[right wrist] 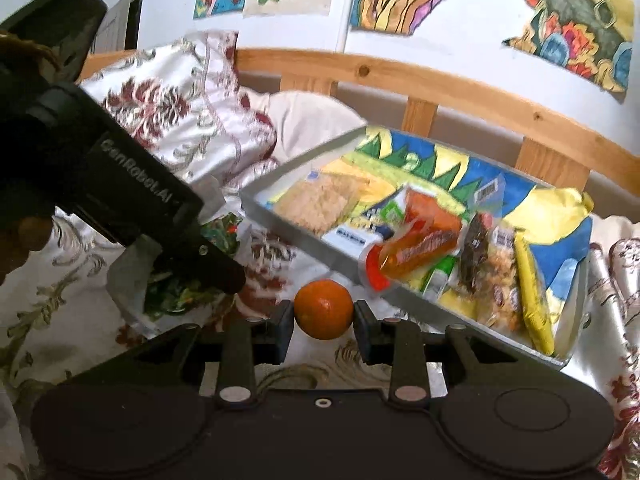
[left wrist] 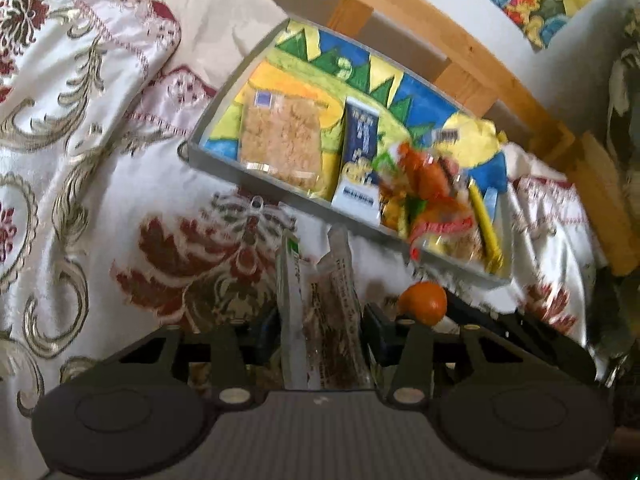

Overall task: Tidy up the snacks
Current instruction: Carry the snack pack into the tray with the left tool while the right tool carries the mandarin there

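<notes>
A bed (left wrist: 100, 208) covered with a cream spread patterned in dark red and olive flourishes fills most of both views, with a wooden slatted frame (right wrist: 420, 76) running along its far side below a white wall hung with bright painted pictures (right wrist: 576, 20). On the spread, close to that frame, lies a shallow grey tray (left wrist: 208, 152) lined with a sheet painted in blue, green and yellow. Inside it the snacks lie side by side: a clear pack of pale crumbly pieces (left wrist: 280, 140) at the left end, a dark blue packet (left wrist: 360, 152) next to it, an orange and red wrapper (right wrist: 424, 240) lying partly over its neighbours, and a slim yellow bar (right wrist: 534, 300) at the right end beside a clear bag of knobbly brown bits (right wrist: 500, 280). Some packets in the middle overlap, and their labels are too blurred to read. In the right wrist view the left tongs (left wrist: 320, 328) show as a black body reaching down toward the spread just left of the tray; the left wrist view shows them closed on a clear snack packet (left wrist: 320, 320) with brown contents and a green and white label, which stands up between the fingers above the spread, outside the tray. The right tongs (right wrist: 323, 320) stand narrow, clasping a small orange (right wrist: 324, 308), their pads touching it on either side, over the spread just in front of the tray's near wall.
</notes>
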